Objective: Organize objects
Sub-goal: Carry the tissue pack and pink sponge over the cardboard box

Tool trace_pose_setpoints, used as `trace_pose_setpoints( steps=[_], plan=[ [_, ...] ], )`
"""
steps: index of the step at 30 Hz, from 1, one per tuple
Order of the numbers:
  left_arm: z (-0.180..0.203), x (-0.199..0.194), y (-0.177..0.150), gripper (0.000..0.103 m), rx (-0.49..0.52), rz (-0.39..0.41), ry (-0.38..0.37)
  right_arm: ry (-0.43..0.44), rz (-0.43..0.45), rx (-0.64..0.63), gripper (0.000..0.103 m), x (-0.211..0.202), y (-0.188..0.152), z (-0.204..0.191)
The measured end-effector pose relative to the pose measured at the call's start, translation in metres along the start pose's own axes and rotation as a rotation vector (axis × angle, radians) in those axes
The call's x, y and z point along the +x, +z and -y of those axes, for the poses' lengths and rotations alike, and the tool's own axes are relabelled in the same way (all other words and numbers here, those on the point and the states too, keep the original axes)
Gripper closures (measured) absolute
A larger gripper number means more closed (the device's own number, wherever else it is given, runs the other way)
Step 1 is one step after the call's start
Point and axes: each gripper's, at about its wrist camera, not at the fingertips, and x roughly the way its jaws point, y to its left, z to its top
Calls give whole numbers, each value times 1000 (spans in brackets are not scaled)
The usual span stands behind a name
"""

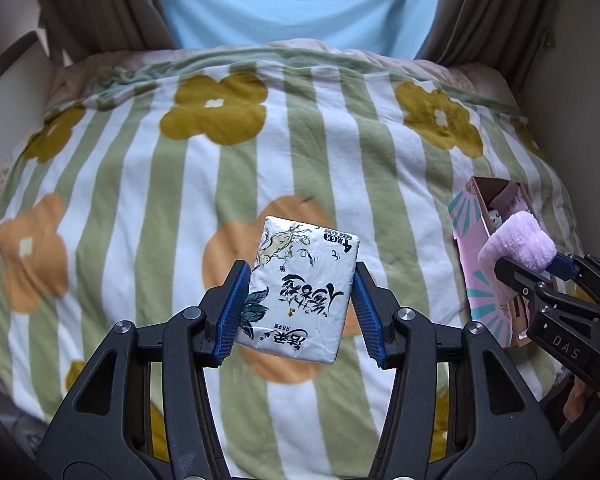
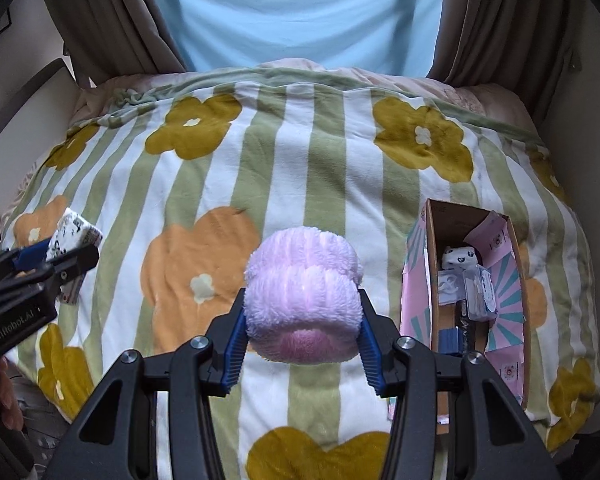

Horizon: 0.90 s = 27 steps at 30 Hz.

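My left gripper (image 1: 300, 300) is shut on a white tissue pack (image 1: 302, 288) with dark printed characters and holds it above the flowered blanket. The pack also shows at the left of the right wrist view (image 2: 74, 236). My right gripper (image 2: 302, 324) is shut on a fluffy pink plush roll (image 2: 302, 296) and holds it above the blanket, just left of an open pink cardboard box (image 2: 504, 288). The plush (image 1: 518, 246) and the box (image 1: 484, 280) also show at the right of the left wrist view. The box holds several small packets (image 2: 472, 284).
A green-striped blanket with yellow and orange flowers (image 2: 284, 168) covers the bed. Brown curtains (image 2: 112, 28) and a pale blue window panel (image 2: 296, 12) stand behind it. The bed's edges drop off at the left and right.
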Motion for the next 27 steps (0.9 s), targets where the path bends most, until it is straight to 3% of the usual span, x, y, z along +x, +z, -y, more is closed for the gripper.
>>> trace_pose_setpoints(
  steps=[8, 27],
  plan=[
    [12, -17, -29, 55, -5, -4, -10, 24, -3, -26, 58, -20, -17, -6],
    [36, -37, -19, 55, 51, 2, -4, 26, 50, -14, 58, -45, -13, 7]
  ],
)
